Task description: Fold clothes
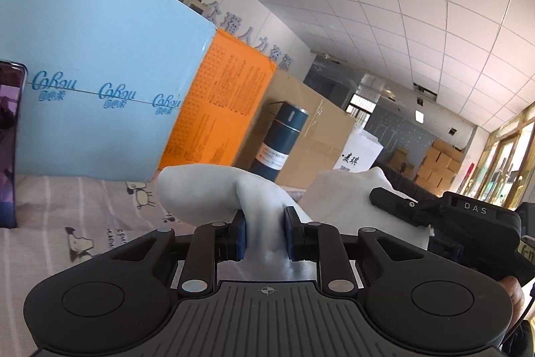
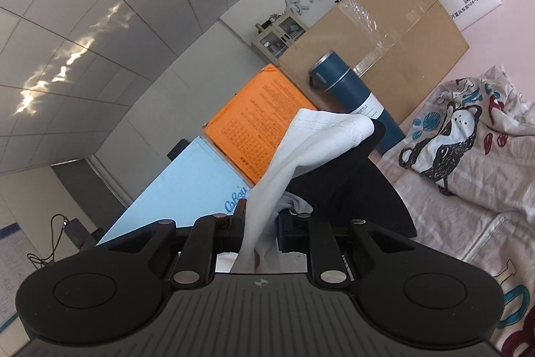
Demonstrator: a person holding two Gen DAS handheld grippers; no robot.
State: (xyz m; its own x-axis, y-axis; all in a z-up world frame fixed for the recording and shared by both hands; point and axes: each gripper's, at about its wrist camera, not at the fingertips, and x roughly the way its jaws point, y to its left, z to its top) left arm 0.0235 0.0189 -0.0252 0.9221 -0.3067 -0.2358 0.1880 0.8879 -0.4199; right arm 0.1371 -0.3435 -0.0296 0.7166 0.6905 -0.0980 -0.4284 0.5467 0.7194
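A white garment (image 1: 207, 189) is held up between both grippers above the patterned bedsheet (image 1: 67, 216). My left gripper (image 1: 264, 236) is shut on a bunched fold of the white garment. My right gripper (image 2: 260, 223) is shut on another part of the white garment (image 2: 301, 143), which drapes up over the left gripper's black body (image 2: 347, 186). The right gripper also shows in the left wrist view (image 1: 444, 216), at the right, against the cloth. A printed shirt (image 2: 448, 136) with a bird design lies crumpled on the sheet to the right.
A light blue box (image 1: 100, 82), an orange box (image 1: 227, 102), a dark blue vacuum bottle (image 1: 281, 143), a cardboard box (image 1: 317, 136) and a white bag (image 1: 359, 153) stand in a row along the far edge. A dark phone-like object (image 1: 8, 143) stands at the far left.
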